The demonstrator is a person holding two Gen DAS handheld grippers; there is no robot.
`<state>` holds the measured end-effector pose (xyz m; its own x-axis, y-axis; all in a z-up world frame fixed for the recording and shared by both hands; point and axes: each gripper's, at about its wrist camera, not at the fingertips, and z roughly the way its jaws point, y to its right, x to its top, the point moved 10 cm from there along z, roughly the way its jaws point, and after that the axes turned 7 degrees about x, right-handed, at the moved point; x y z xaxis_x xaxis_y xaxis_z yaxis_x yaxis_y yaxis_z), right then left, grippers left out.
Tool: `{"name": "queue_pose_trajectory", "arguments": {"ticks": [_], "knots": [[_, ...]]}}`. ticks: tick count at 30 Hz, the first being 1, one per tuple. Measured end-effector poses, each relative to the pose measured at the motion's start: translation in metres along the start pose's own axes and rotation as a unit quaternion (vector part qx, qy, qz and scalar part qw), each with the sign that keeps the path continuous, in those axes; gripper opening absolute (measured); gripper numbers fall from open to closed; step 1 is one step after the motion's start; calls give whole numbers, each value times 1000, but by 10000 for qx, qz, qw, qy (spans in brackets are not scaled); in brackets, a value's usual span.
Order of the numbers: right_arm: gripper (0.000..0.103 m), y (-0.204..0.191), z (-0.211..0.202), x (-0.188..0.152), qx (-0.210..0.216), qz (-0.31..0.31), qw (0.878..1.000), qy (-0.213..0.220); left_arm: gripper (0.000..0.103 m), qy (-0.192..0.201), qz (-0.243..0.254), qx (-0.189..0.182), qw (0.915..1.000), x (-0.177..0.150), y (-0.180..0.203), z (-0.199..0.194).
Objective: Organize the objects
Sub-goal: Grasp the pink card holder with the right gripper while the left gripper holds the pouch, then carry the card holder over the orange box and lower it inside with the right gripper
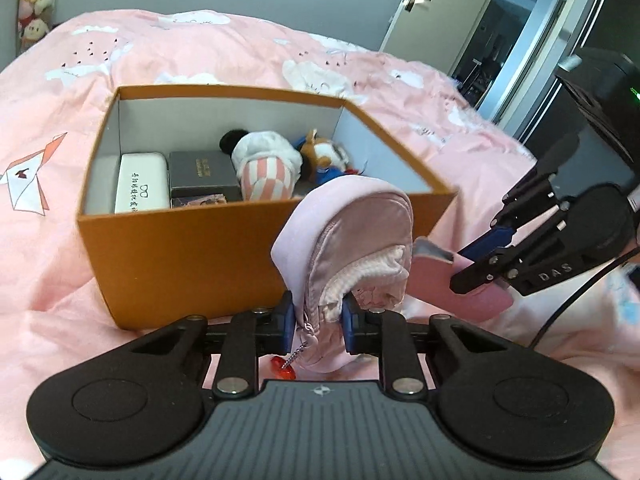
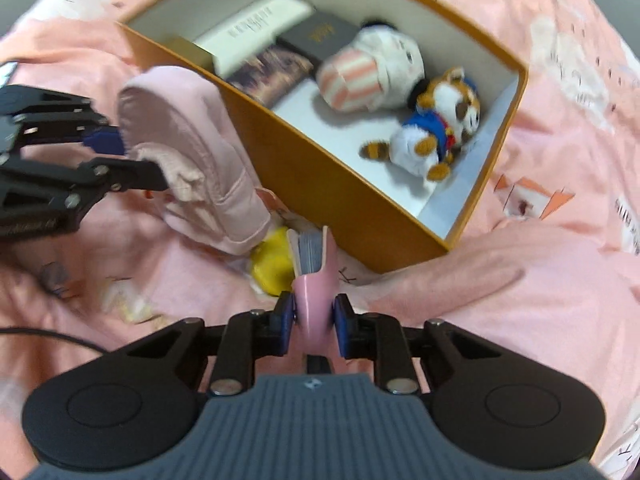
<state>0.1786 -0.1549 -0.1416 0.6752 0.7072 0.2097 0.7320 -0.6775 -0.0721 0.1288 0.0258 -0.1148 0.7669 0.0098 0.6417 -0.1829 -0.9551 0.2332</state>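
Pouch [image 1: 348, 248], pale pink, soft and light, sags clenched in the left gripper [image 1: 318, 322] by its zipper edge. Right gripper [image 2: 314, 320] clamps a stiffer pink card holder [image 2: 314, 276], at three o'clock of the pouch. Orange box [image 1: 192, 252] waits at eleven o'clock.

The left wrist view looks along its jaws, slanting down across the pink bed [image 1: 200, 52] toward the orange box [image 1: 192, 256], close by. The right wrist view looks almost straight down from close above. Both share the box [image 2: 320, 168] and the pale pink pouch [image 1: 348, 236] [image 2: 188, 136].
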Motion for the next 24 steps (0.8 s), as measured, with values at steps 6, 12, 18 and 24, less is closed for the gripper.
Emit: {"name": "queue_pose_trajectory", "arguments": {"ticks": [6, 12, 18, 24], "knots": [[22, -16, -67, 14, -121, -542, 9966, 608, 25, 182, -24, -55, 9998, 36, 1, -43], [22, -13, -105, 57, -404, -1441, 9808, 1253, 25, 164, 76, 132, 9998, 91, -8, -67], [22, -3, -75, 95, -336, -2321, 9656, 1123, 25, 19, 270, 668, 9974, 130, -33, -47], [22, 3, -15, 117, 268, -2916, 9550, 466, 25, -498, 291, 760, 9954, 131, -56, -6]]}}
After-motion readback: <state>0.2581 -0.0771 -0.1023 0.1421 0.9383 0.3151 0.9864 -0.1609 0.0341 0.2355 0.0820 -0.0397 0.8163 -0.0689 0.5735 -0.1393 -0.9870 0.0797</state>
